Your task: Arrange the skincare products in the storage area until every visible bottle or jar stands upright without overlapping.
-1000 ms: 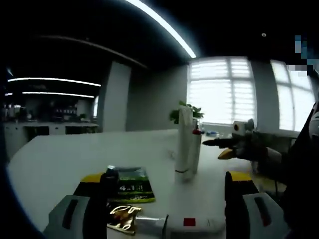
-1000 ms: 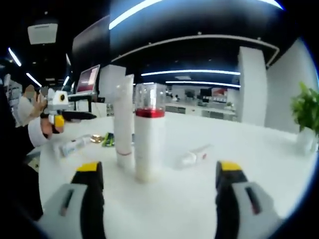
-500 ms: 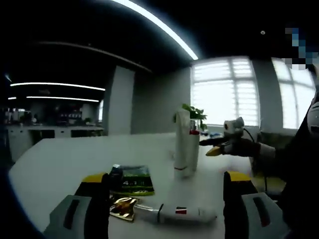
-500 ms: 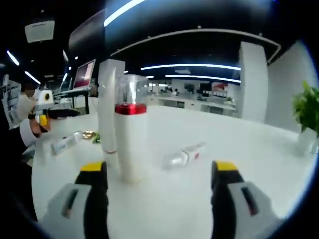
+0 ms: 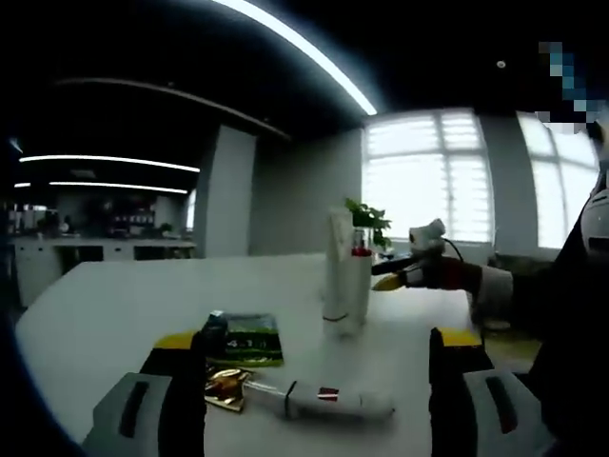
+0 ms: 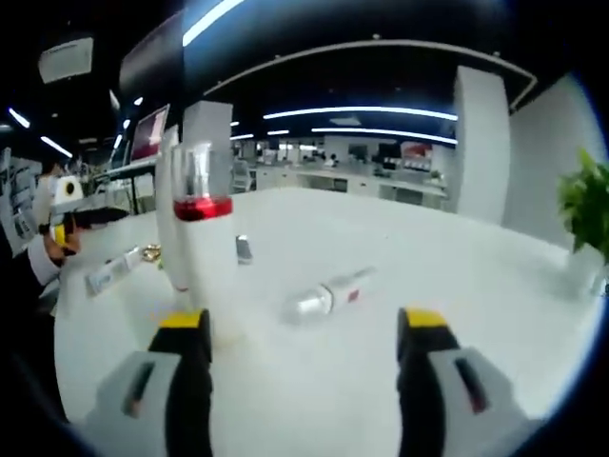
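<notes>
The left hand-held gripper (image 5: 319, 400) was released, with its two jaws wide apart and nothing held between them. Just ahead of it, between the jaws, a white tube (image 5: 333, 403) with a small red label lay flat on the white worktop (image 5: 114, 305). A shiny gold packet (image 5: 225, 387) lay touching the tube's end by the left jaw. A green packet (image 5: 245, 340) lay flat a bit farther ahead on the left. Farther ahead still, a tall white tube (image 5: 337, 276) and a white bottle with a red band (image 5: 357, 286) stood upright, close side by side. The other hand-held gripper (image 5: 400, 271) hung in the air just to the right of them, held by a hand (image 5: 447, 276).

The right hand-held gripper (image 6: 297, 381) was released too, with its jaws wide apart and holding nothing. Just ahead of its left jaw stood the white bottle with a red band (image 6: 205, 257) and a clear cap. The tall white tube (image 6: 169, 214) stood right behind it. Ahead between the jaws, a small clear bottle (image 6: 325, 294) lay on its side on the worktop (image 6: 457, 276). Far to the left, the white tube (image 6: 112, 273) lay flat.
</notes>
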Demonstrator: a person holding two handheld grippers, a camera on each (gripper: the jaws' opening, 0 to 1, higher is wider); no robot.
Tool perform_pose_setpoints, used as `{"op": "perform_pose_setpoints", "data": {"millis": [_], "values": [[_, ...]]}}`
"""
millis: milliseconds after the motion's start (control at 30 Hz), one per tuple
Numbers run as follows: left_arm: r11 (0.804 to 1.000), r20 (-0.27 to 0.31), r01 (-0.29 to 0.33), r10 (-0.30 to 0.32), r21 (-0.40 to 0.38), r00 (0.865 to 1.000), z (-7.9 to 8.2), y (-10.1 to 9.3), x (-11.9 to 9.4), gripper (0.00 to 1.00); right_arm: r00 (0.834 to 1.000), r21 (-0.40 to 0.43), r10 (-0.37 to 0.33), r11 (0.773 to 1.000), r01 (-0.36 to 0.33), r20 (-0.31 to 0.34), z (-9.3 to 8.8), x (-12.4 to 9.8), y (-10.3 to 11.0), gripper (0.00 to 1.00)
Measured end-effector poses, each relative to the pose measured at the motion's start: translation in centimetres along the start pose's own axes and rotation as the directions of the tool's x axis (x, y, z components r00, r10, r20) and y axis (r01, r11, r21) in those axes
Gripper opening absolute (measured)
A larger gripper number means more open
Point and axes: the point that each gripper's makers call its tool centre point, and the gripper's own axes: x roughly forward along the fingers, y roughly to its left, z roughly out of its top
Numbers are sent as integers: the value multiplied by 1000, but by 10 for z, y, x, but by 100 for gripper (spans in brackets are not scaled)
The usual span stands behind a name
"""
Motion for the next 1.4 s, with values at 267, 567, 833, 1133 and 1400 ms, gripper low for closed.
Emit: {"op": "perform_pose_setpoints", "data": {"millis": [267,567,833,1133,1400], "values": [[1000,-16,-14,14,15,1000,-2,-2,-3,99,999,12,5,1000,-4,-40,-2,11,-11,72],[999,-12,-24,25,21,1000,-3,-6,-8,99,997,43,13,999,-10,-79,-7,25,-11,68],[1000,-15,-12,13,24,1000,-6,-12,-4,99,995,55,14,998,-9,-102,-4,45,-14,64],[1000,-17,15,-15,7,1000,-10,-22,4,99,992,74,8,997,1,-127,-9,62,-11,62],[999,-10,39,-39,-26,999,-13,-26,6,99,989,86,-13,996,26,-147,-18,77,-12,63]]}}
